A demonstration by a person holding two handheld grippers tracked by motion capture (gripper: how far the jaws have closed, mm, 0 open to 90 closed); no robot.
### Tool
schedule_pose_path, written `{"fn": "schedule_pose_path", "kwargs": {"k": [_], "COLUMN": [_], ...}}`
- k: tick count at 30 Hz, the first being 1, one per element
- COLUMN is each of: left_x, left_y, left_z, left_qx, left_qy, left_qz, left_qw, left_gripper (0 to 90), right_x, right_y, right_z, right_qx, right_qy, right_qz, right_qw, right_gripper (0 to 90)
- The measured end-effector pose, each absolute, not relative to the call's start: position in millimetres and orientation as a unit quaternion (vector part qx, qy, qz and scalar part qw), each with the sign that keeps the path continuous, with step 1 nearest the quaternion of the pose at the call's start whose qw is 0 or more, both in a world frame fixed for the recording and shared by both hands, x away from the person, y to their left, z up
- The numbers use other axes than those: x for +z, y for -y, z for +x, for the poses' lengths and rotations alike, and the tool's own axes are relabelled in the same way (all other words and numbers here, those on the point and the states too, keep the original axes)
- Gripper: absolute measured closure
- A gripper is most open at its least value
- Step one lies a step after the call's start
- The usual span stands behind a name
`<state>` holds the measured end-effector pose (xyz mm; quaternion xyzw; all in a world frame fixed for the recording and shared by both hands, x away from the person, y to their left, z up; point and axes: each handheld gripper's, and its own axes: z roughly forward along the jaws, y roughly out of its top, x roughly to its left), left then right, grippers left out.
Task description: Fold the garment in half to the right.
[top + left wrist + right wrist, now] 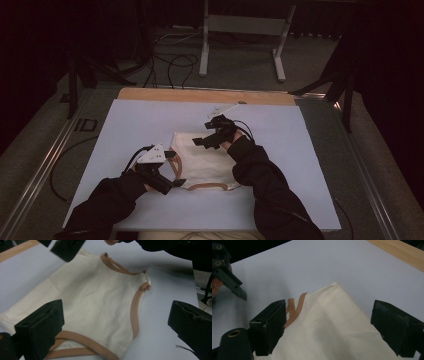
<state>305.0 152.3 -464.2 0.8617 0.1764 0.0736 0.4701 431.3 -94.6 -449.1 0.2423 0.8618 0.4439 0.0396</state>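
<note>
A cream sleeveless top [205, 162] with tan trim lies flat in the middle of a pale sheet [280, 130] that covers the table. My left gripper [172, 170] is at the top's left edge. It is open, its jaws set wide over the cloth [95, 297] and the tan straps [75, 340]. My right gripper [204, 133] hovers over the top's far edge, also open. Between its jaws lie the cream cloth [332, 322] and a bit of tan strap [295, 306]. Neither gripper [117, 327] [334, 327] holds anything.
A wooden strip [200, 95] runs along the table's far edge. Behind it on the floor stand a grey metal frame [205, 50], loose cables [170, 65] and dark stand legs [340, 90]. A metal rail [45, 160] runs along the left side.
</note>
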Motion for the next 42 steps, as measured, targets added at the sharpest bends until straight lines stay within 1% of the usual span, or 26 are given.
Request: {"fn": "schedule_pose_path", "kwargs": {"k": [4,11,18,20,21,29,30,34,38,42], "left_x": [-471.3,-482.7,-492.5,-495.3,-496.8,-505.9,-506.7,-510.7,-514.2,-519.3], "left_y": [-147.0,-142.2,-143.6,-144.2,-144.2,-143.8,-143.7,-143.1,-139.9,-137.2], "left_z": [300.1,296.9,295.3,294.4,293.9,293.6,294.2,296.7,299.8,303.1], "left_qx": [0.068,0.061,0.067,0.074,0.075,0.079,0.076,0.070,0.070,0.074], "left_qy": [-0.159,-0.147,-0.138,-0.134,-0.131,-0.105,-0.105,-0.094,-0.089,-0.089], "left_qz": [0.869,0.881,0.890,0.892,0.894,0.907,0.908,0.917,0.921,0.923], "left_qw": [0.463,0.446,0.428,0.425,0.422,0.401,0.398,0.382,0.372,0.368], "left_gripper": [3.7,15.1,16.9,17.5,18.2,29.6,31.6,36.1,38.6,45.8], "right_x": [-451.5,-454.3,-456.2,-457.2,-457.6,-462.7,-463.3,-466.3,-469.5,-474.2], "right_y": [86.5,70.9,60.6,56.9,55.5,37.6,35.5,28.2,23.0,19.8], "right_z": [432.3,434.6,438.4,439.3,440.1,447.0,448.0,451.9,455.0,458.7], "right_qx": [0.441,0.435,0.436,0.429,0.431,0.418,0.417,0.411,0.406,0.405], "right_qy": [-0.865,-0.869,-0.868,-0.873,-0.873,-0.880,-0.880,-0.885,-0.887,-0.887], "right_qz": [0.239,0.236,0.236,0.232,0.228,0.225,0.226,0.219,0.219,0.224], "right_qw": [0.032,0.022,0.012,0.017,0.011,0.016,0.011,0.009,0.008,0.003], "right_gripper": [13.2,13.3,13.0,12.7,12.7,15.7,17.7,19.7,21.0,22.1]}}
